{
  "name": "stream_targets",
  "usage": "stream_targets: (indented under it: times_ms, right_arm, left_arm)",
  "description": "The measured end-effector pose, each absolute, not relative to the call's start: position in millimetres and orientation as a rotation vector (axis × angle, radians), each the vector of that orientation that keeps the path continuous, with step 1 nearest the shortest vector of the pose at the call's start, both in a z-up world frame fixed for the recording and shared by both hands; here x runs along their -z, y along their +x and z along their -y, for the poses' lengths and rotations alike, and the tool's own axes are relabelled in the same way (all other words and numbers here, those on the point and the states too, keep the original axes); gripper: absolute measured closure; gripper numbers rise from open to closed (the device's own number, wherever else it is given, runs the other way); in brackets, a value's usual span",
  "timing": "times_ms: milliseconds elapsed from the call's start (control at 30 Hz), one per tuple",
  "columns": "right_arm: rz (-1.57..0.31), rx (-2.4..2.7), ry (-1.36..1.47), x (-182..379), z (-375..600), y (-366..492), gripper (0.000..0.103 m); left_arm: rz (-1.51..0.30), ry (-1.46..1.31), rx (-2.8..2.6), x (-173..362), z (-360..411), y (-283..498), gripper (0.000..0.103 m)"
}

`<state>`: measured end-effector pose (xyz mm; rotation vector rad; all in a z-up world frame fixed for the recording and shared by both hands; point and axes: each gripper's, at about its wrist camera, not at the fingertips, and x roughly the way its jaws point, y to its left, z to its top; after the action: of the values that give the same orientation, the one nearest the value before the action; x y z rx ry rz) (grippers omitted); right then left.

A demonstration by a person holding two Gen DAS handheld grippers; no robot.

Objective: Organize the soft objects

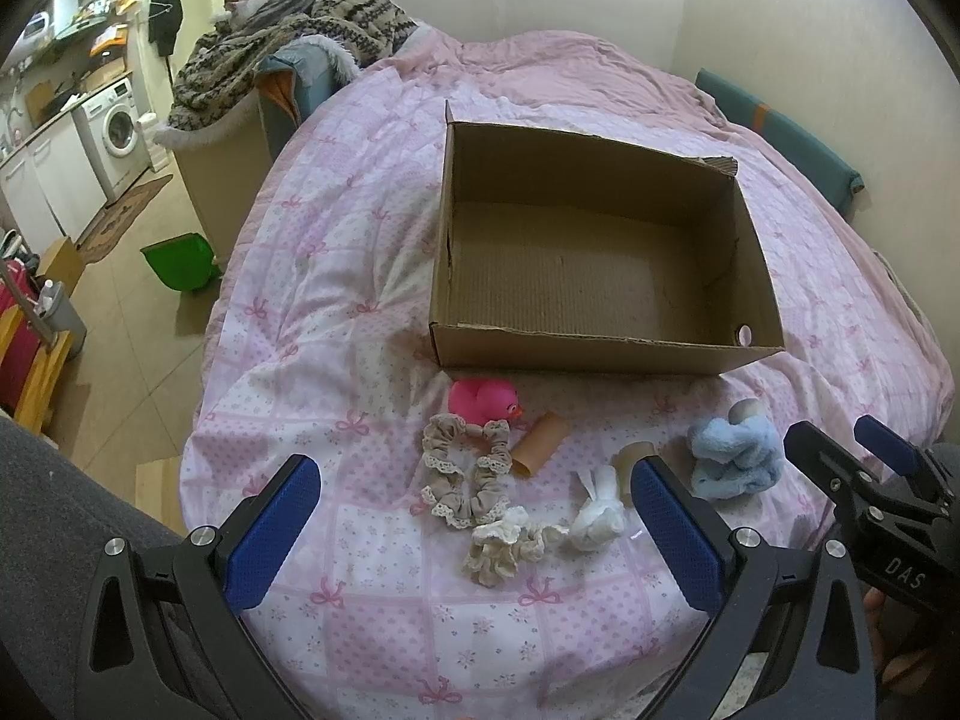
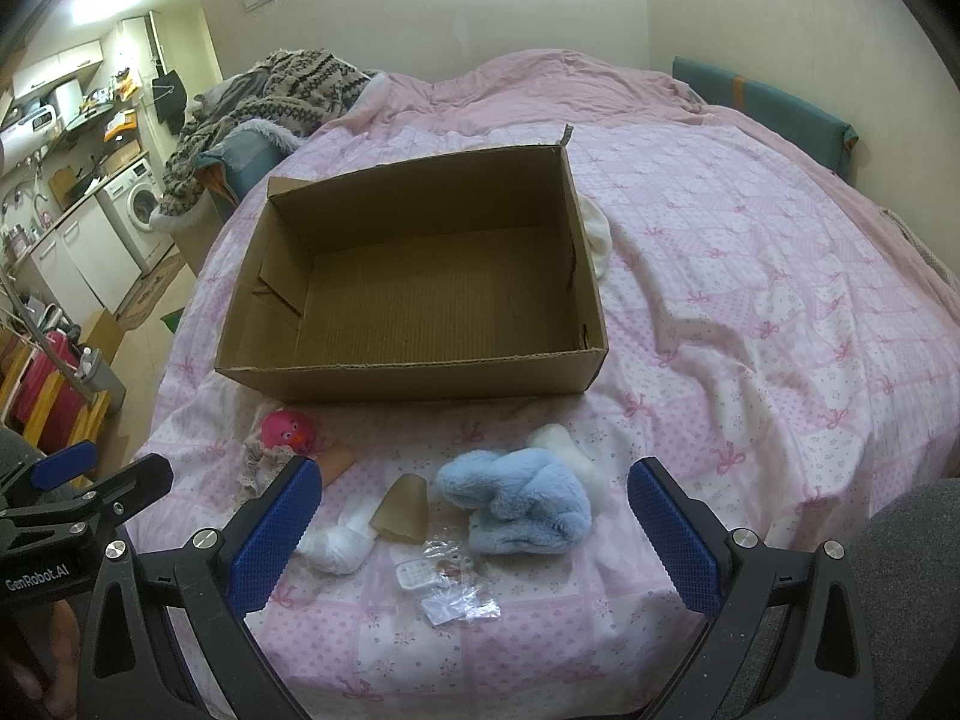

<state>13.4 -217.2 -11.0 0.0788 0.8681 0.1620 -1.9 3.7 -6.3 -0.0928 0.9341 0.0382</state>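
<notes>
On a bed (image 1: 336,276) under a pink patchwork quilt with bow prints stands one open cardboard box (image 1: 600,348), nothing visible inside. Beyond the bed's far left corner: a heap of knitted clothes (image 1: 288,36) on a bin; past it a kitchen strip with a washing machine (image 1: 117,126); on the tiled floor a green dustpan (image 1: 180,261). Items in a row on the quilt in front of the box, none inside it: pink rubber duck (image 1: 483,399); beige lace scrunchie (image 1: 465,468) touching the duck; cardboard tube (image 1: 537,444) just beside it; cream scrunchie (image 1: 507,546); white bundled cloth (image 1: 594,516); second short tube (image 2: 402,507); blue fluffy cloth (image 2: 519,507) with a white fluffy piece (image 2: 576,459) against it; clear plastic wrappers with a small white grid piece (image 2: 447,585) nearest the camera. Left tongs (image 1: 480,540): held low over the near edge, level, spread wide, gripping nothing, framing the scrunchies. Right tongs (image 2: 474,534): alongside, same height, spread wide, gripping nothing, framing the blue cloth and wrappers.
</notes>
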Motion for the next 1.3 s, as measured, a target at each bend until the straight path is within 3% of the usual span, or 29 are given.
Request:
stream_targets:
  times_ms: [1300]
  right_arm:
    - [-0.874, -0.164, 0.078, 13.6, 217.3, 14.0, 0.0]
  left_arm:
    - [-0.948, -0.103, -0.035, 5.2, -0.6, -3.2, 0.0]
